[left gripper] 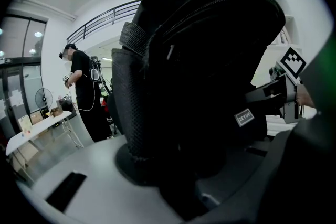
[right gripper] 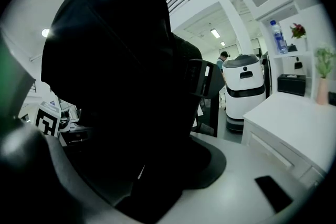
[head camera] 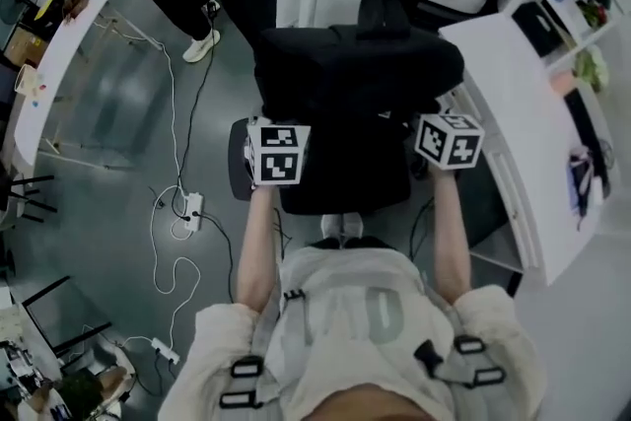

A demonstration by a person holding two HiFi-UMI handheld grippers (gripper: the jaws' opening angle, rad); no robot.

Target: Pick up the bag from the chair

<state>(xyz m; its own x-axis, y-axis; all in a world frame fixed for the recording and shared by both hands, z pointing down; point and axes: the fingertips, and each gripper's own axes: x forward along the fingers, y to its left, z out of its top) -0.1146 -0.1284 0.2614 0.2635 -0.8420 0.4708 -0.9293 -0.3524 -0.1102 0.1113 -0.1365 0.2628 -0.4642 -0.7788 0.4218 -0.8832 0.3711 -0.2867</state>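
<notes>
Closest to the lens, my pale jacket [head camera: 345, 330] and its harness straps are filling the bottom of the head view, with both forearms reaching forward from it.

Beyond them, grey floor [head camera: 118, 113] is spreading to the left, and a white desk [head camera: 513, 113] is running along the right.

Between the two, a black office chair [head camera: 345, 177] is sitting straight ahead of me, a white cloth draped over its backrest.

I am holding the black bag [head camera: 355, 69], a soft backpack, level above the chair's seat, with nothing but my two grips showing as support.

I am pinching it from both ends. My left gripper [left gripper: 189, 165] is clamping the mesh side pocket, and my right gripper [right gripper: 147, 165] is clamping the opposite end. Dark fabric is filling the space between each pair of jaws.

Smaller things are lying well apart on the floor to the left: a power strip [head camera: 192, 209] and its looping white cable.

The lift looks well under way to me. To do it well, I should be keeping both squeezes even and both hands at the same height so that the soft body does not sag or slide out. I should also be bringing it straight up and towards me, clear of the backrest.
</notes>
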